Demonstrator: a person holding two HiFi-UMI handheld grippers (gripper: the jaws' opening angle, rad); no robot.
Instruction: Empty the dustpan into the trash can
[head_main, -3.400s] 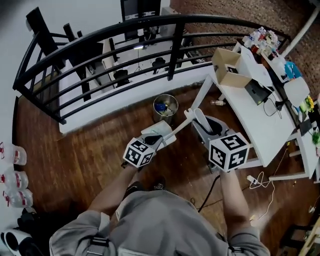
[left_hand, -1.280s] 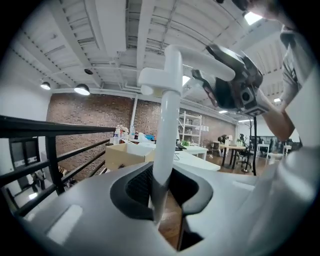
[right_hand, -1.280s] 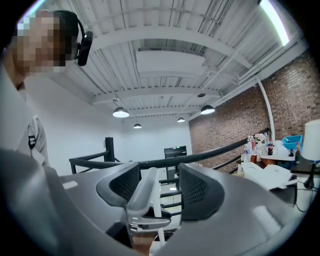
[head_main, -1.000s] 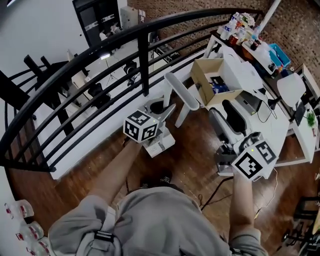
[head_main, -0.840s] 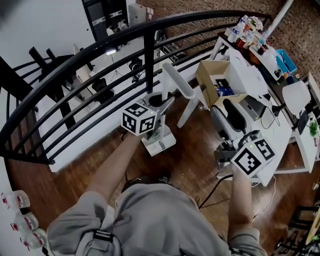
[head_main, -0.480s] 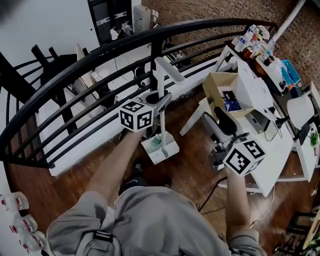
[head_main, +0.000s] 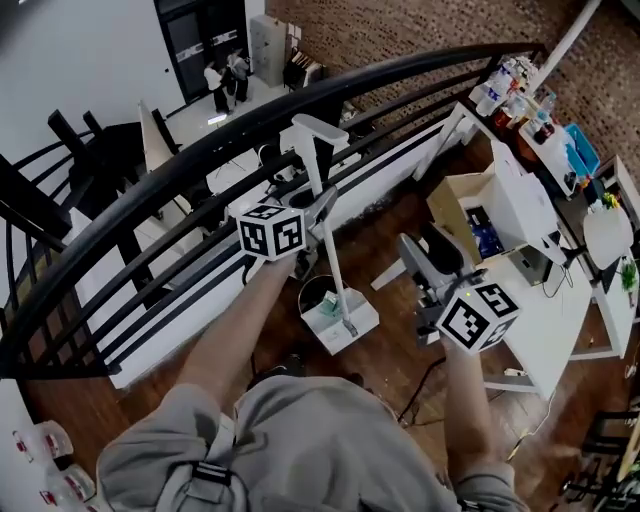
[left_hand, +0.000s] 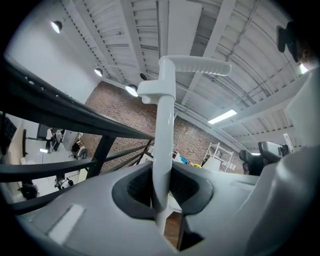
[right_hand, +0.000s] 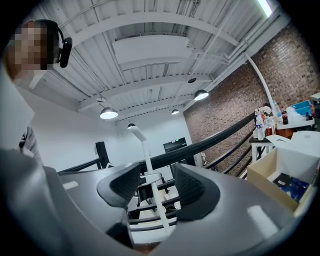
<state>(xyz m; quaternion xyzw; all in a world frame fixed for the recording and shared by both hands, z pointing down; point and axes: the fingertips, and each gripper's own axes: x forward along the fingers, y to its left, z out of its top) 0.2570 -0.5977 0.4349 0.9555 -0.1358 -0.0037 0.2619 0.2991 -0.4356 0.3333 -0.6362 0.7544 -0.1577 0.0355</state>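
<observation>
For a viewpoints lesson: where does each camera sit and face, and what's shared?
Head view: on the head, steeply down at railing and dustpan; arms, torso show.
Left gripper view: on left gripper, along jaws shut on dustpan handle; shoulder shows.
Right gripper view: on right gripper, past open, empty, just-narrowed jaws toward railing; shoulder shows.
All share the handle.

A curved black railing (head_main: 200, 150) edges the dark wooden floor (head_main: 120, 410); a brick wall (head_main: 400, 25) rises far right, a white counter (head_main: 560, 330) bearing a cardboard box (head_main: 470, 215) stands right, and round lamps (right_hand: 108, 113) light the white ceiling (right_hand: 150, 55)
</observation>
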